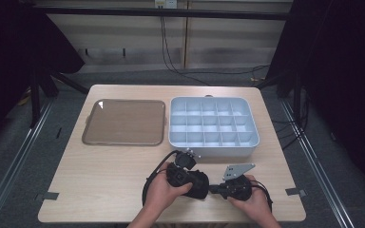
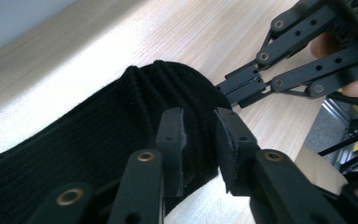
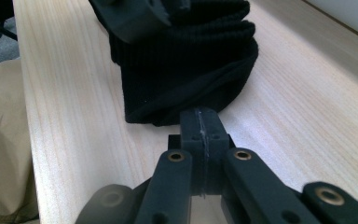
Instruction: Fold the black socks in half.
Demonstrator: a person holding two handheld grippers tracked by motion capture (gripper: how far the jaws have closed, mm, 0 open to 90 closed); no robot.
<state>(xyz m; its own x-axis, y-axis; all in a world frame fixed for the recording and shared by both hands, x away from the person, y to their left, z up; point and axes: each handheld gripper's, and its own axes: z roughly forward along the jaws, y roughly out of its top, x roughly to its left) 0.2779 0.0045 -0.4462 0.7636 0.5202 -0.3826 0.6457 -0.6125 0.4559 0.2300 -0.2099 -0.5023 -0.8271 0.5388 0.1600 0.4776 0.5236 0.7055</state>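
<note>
**Black knit fabric held at near counter edge**

Counter (image 1: 114, 166) carries a tray (image 1: 123, 122) and compartment box (image 1: 213, 126) (both untouched). The folded black knit cloth (image 2: 102, 135) lies near the front edge. Left tongs (image 2: 199, 140) stand narrowly parted astride its fold; right tongs (image 3: 200, 128) are fully closed at its hem. Folding appears under way; next, a firm regrip.

A brown tray (image 1: 123, 122) is laid flat on the left half of the wooden table (image 1: 90, 175). Just beside it, to the right, a pale blue compartmented box (image 1: 213, 127) is set. Black cables (image 1: 171, 52) are seen hanging down the wall behind.
</note>
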